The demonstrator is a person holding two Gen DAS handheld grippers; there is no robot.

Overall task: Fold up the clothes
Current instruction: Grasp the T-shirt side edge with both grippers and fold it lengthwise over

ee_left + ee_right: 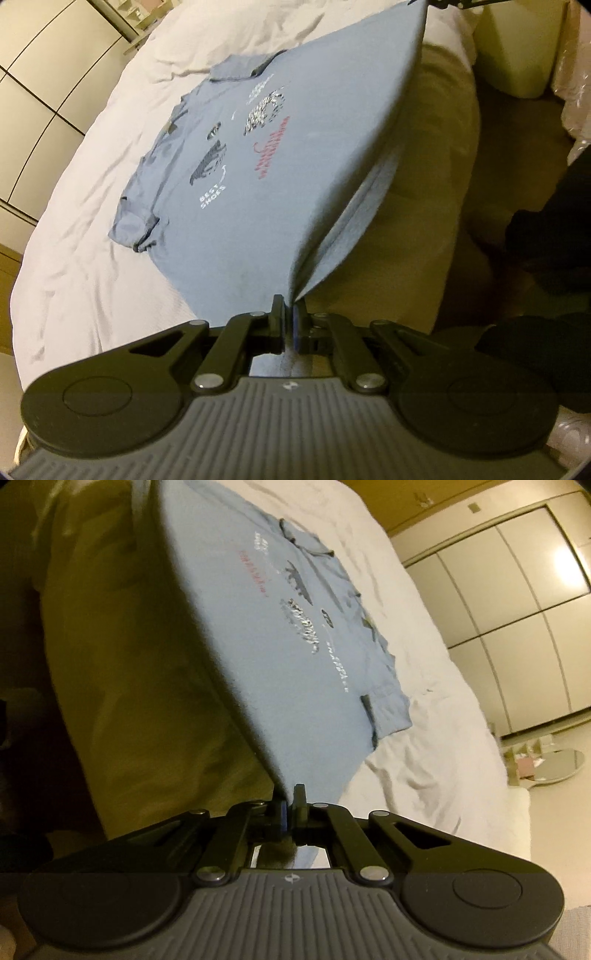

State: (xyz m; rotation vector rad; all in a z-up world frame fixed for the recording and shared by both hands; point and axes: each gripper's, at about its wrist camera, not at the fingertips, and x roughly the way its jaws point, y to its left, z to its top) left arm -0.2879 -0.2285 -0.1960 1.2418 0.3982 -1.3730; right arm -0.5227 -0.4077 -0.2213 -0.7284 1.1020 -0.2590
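A light blue T-shirt (280,147) with printed shoes and lettering lies partly on a white bed (92,229), its sleeves folded in at the far side. My left gripper (290,306) is shut on one corner of the shirt's hem, which is lifted off the bed. My right gripper (290,797) is shut on the other hem corner of the same T-shirt (277,646). The hem edge stretches taut between the two grippers, raised above the bed's near side. The collar end rests on the bed (424,720).
Cream wardrobe doors (509,598) stand beyond the bed. The bed's side drops in olive shadow (424,184) below the raised hem. A dark sleeve (546,229) of a person shows at the right. Small items sit on the floor (546,764).
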